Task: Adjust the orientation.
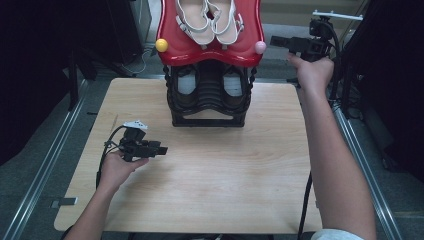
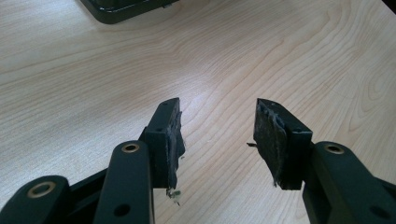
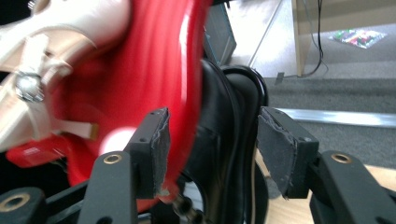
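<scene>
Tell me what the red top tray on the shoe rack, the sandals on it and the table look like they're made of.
Red top tray: likely moulded plastic, glossy; light glints off its curved rim. Sandals: pale cream straps with a satin-like sheen and a metal-looking buckle in the right gripper view, possibly synthetic leather. Table: light wood grain, smooth and matte, perhaps laminate rather than solid wood.

A light wooden table (image 1: 210, 175) takes up the middle of the high view, its grain running left to right. At the upper centre of the frame a black rack (image 1: 209, 97) stands directly on it, close to the far edge — a dark pair of shoes (image 1: 210, 85) sits inside the rack. On top rests a red tray (image 1: 210, 42) holding white sandals (image 1: 210, 17). The rest of the tabletop is bare wood. Grey floor (image 1: 40, 165) surrounds the table.
</scene>
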The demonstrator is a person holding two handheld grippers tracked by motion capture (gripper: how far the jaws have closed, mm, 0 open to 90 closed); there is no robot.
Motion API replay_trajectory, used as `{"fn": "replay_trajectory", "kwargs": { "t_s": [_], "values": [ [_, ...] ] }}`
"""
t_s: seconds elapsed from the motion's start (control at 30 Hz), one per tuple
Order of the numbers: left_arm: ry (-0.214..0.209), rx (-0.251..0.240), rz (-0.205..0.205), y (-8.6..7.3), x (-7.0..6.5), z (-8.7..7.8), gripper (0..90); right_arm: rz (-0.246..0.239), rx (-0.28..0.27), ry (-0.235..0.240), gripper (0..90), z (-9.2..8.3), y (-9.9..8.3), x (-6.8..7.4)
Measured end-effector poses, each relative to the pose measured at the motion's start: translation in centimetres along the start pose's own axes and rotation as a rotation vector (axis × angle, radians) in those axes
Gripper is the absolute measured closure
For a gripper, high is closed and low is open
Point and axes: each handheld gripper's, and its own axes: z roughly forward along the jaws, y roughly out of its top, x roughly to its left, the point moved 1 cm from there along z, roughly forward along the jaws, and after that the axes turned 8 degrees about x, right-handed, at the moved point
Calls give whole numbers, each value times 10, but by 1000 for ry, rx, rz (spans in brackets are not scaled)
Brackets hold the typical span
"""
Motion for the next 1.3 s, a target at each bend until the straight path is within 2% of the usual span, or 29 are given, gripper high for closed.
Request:
{"fn": "replay_trajectory", "kwargs": {
  "t_s": [0.37,0.43,0.5,0.63,0.87,1.07,1.27,1.3],
  "values": [
    [-2,-12,-1,1,-1,1,504,8,20,-32,438,-2,-27,-24],
    [-2,-12,3,1,-1,2,498,21,26,-25,429,-1,-35,-28],
    [-6,-13,1,1,-1,2,495,38,32,2,426,1,-43,-30],
    [-7,-11,-1,1,0,2,485,37,45,13,425,3,-56,-33],
    [-14,-3,5,1,-1,5,472,25,56,29,417,4,-81,-32],
    [-13,-5,3,1,-1,4,469,-5,74,18,417,4,-101,-29],
    [-11,0,5,0,0,5,469,19,73,92,411,6,-119,-27],
    [-12,-2,4,0,0,5,469,2,69,79,411,5,-123,-26]
  ]
}}
